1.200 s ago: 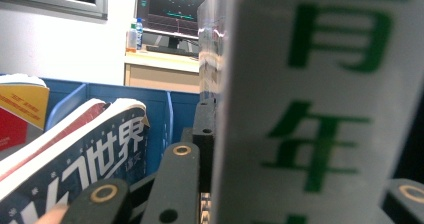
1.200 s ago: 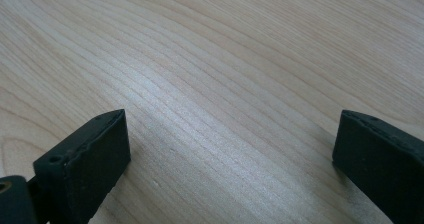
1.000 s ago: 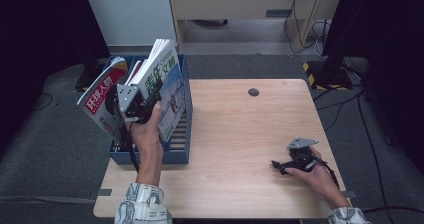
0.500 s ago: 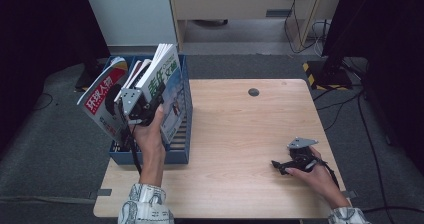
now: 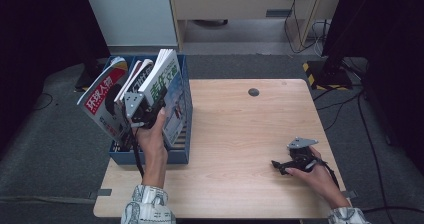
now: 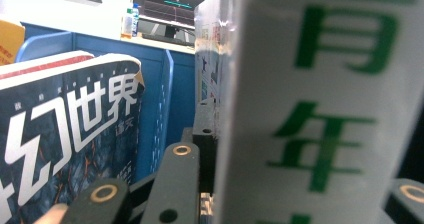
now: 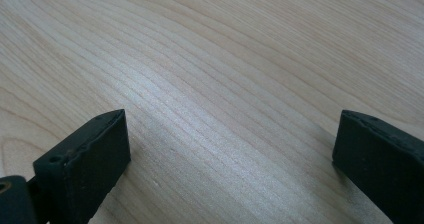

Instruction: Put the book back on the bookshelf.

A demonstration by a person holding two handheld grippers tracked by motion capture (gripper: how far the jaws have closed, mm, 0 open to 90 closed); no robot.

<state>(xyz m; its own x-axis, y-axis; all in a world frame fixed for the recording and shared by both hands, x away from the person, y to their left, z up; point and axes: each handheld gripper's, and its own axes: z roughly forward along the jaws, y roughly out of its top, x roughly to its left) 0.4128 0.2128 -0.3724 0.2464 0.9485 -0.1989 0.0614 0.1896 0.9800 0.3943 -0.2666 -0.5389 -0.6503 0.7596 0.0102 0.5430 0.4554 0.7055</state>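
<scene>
A blue file box (image 5: 177, 156) stands at the table's left edge with several magazines upright in it. My left gripper (image 5: 146, 113) is shut on a thick white magazine with green characters (image 5: 169, 76), held at the box's right side and tilted left. In the left gripper view that white magazine (image 6: 320, 109) sits between the jaws, with a dark-covered magazine (image 6: 65, 134) to its left. My right gripper (image 5: 281, 166) rests on the wooden table (image 5: 240, 124) at the front right. It is open, and its jaws (image 7: 225, 149) stand wide over bare wood.
A red-and-white magazine (image 5: 102, 101) leans out over the box's left side, with the dark magazine (image 5: 137, 79) behind it. A small round dark cap (image 5: 254, 92) lies at the table's far middle. Cabinets, cables and dark floor surround the table.
My left gripper has sunk a little with the white magazine, lower into the blue box. The right gripper has stayed where it was.
</scene>
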